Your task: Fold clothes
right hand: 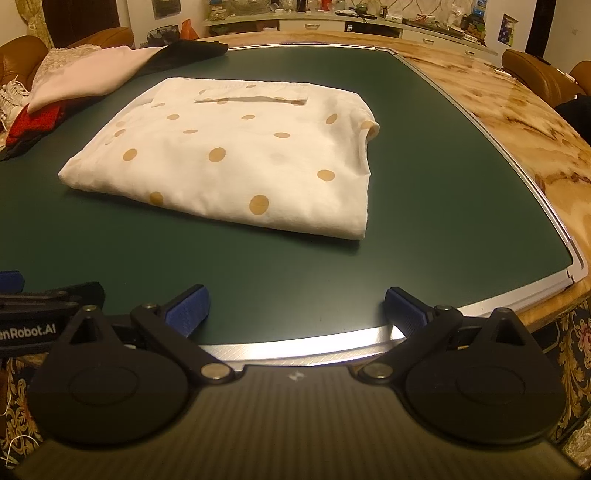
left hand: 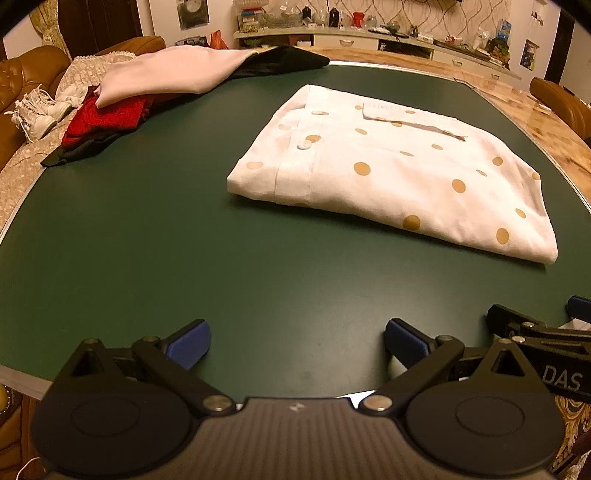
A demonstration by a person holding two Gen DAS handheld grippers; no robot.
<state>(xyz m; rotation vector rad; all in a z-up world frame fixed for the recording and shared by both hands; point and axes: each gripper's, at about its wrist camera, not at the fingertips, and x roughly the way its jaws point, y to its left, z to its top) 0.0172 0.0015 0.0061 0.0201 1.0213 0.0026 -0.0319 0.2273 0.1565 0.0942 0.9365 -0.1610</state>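
A white shirt with tan polka dots (left hand: 399,173) lies folded into a flat rectangle on the green table mat (left hand: 147,240); it also shows in the right wrist view (right hand: 236,158). My left gripper (left hand: 297,341) is open and empty, held over the mat's near edge, well short of the shirt. My right gripper (right hand: 297,306) is open and empty too, over the mat's near edge in front of the shirt. The right gripper's side shows at the right edge of the left wrist view (left hand: 546,332).
A pile of other clothes, pink (left hand: 166,74), red (left hand: 103,122) and black (left hand: 288,59), lies at the mat's far left. The marble table top (right hand: 517,122) borders the mat on the right. Sofas and a cluttered sideboard (left hand: 369,33) stand behind.
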